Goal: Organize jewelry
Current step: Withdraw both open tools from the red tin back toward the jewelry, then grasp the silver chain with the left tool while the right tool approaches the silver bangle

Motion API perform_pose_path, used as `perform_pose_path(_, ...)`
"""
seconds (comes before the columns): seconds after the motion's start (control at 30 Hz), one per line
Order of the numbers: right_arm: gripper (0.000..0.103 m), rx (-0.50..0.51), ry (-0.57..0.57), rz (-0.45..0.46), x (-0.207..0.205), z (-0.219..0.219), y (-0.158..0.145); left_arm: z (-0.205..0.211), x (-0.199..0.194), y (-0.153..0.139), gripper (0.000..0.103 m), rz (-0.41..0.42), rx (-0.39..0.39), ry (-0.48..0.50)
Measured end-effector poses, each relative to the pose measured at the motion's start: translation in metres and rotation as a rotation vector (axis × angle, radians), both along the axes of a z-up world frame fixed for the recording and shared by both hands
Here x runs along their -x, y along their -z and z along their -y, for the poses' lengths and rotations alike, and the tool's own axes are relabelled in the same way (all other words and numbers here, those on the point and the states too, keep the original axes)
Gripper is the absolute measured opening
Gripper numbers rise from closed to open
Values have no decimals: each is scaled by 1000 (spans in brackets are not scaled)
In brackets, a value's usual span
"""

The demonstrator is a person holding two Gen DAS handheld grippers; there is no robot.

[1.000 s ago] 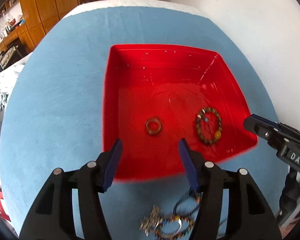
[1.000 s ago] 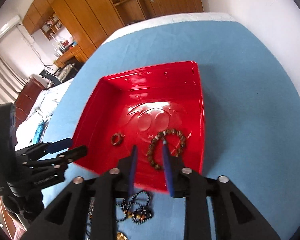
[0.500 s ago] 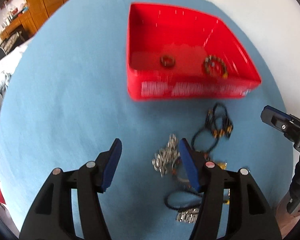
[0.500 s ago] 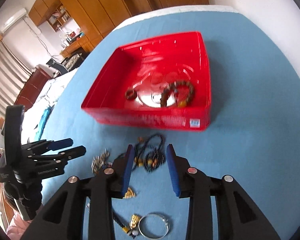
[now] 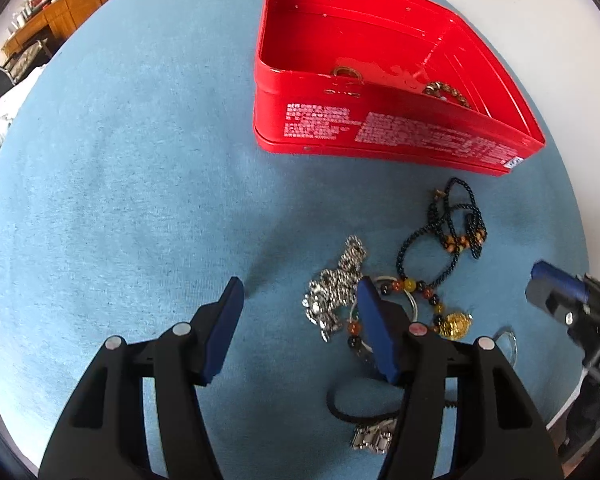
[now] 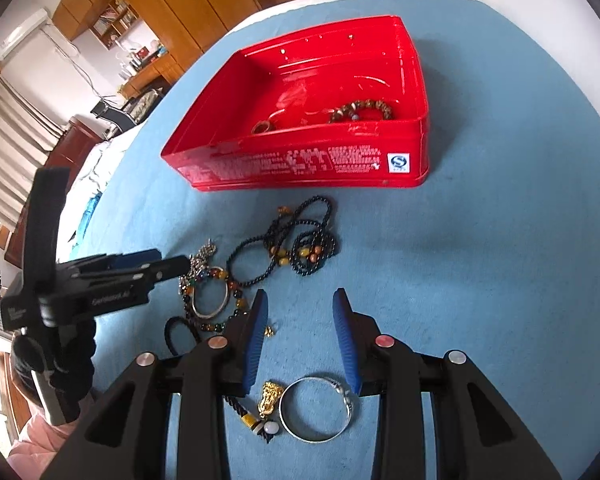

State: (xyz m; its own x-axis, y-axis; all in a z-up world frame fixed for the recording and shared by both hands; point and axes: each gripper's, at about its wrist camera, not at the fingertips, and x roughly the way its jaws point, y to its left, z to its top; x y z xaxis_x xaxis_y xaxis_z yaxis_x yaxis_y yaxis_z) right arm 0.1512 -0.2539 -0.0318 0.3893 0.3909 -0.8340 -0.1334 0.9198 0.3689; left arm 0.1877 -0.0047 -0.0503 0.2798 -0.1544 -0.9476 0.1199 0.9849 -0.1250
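Both hand-held grippers hang spread and empty over loose jewelry on the blue surface (image 6: 500, 240).
The left hand-held gripper (image 5: 298, 300) is beside a silver chain (image 5: 336, 288); the right hand-held gripper (image 6: 300, 312) is above a silver bangle (image 6: 316, 410). The red tin (image 6: 300, 168) holds a bead bracelet (image 6: 360, 110) and a ring (image 6: 264, 127).

Left of the tin (image 5: 380, 128) my claws get bare blue cloth (image 5: 120, 200); in front of it a jewelry heap (image 6: 260, 276) (tangled) blocks the way.
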Motion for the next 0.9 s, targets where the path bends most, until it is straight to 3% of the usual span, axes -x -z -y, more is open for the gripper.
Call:
perform_pose_path(0.3, 34, -3, -2, 9, 4, 1, -2, 14, -10, 12, 54, 8, -60, 16)
perform_pose_path(0.43, 34, -7, -2, 0, 5, 1, 0, 14, -9, 11, 35, 13, -68, 19)
perform_pose_path(0.57, 35, -7, 1, -4, 7, 2, 1, -4, -4, 4, 29, 19, -77, -21)
perform_pose_path(0.7, 39, -3, 0, -1, 11, 1, 2, -18, 3, -3, 29, 22, -45, -42)
perform_pose_path(0.83, 40, 1, -13, -4, 15, -5, 4, -12, 5, -5, 46, 38, -57, -23)
perform_pose_path(0.9, 41, 2, -15, -14, 19, -7, 5, -4, 5, -1, 48, 30, -62, -8)
